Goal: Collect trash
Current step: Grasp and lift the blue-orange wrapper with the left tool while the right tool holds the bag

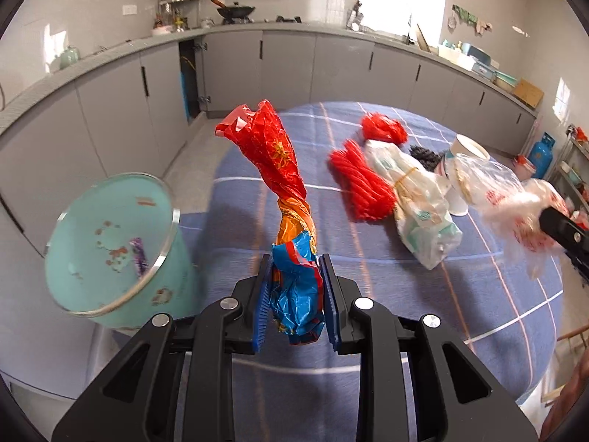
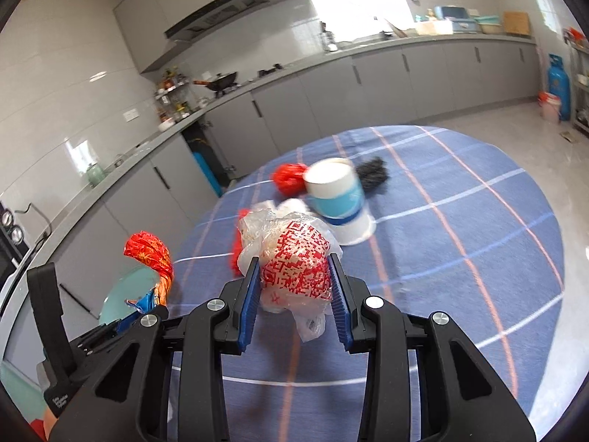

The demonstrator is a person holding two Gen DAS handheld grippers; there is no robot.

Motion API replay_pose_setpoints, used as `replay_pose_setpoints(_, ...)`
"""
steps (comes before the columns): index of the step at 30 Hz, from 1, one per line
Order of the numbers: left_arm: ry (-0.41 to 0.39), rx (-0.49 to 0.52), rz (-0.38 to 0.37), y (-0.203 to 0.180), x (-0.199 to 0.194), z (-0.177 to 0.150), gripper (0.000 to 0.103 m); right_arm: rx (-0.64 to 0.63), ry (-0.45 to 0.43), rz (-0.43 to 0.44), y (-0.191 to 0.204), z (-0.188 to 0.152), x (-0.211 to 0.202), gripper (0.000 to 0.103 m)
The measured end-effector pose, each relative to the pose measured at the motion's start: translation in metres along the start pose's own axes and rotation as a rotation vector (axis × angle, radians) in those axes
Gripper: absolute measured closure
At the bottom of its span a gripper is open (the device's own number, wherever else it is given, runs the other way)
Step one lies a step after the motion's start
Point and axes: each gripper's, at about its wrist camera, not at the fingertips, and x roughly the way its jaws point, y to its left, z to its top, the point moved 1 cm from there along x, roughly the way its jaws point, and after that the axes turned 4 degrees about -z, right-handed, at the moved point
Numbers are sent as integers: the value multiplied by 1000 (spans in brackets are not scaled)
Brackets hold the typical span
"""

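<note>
Jaws of the left gripper (image 1: 296,287) are clamping a twisted red-orange-blue wrapper (image 1: 283,188) beside the teal bin (image 1: 110,243) (bin mostly hidden in the right view), while the right gripper (image 2: 294,294) is pinching a red-printed plastic bag (image 2: 294,258) above the blue plaid table (image 2: 460,258), blurring the cup (image 2: 338,195).

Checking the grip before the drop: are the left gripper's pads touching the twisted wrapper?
Touching. The left wrist view shows both blue pads of the left gripper pressed against the wrapper, with no gap visible.
</note>
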Motion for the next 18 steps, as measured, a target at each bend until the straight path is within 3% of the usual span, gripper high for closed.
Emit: replay_pose_setpoints(18, -44, -124, 174, 94, -43, -9, 77, -149, 19, 166, 114, 0, 28, 67)
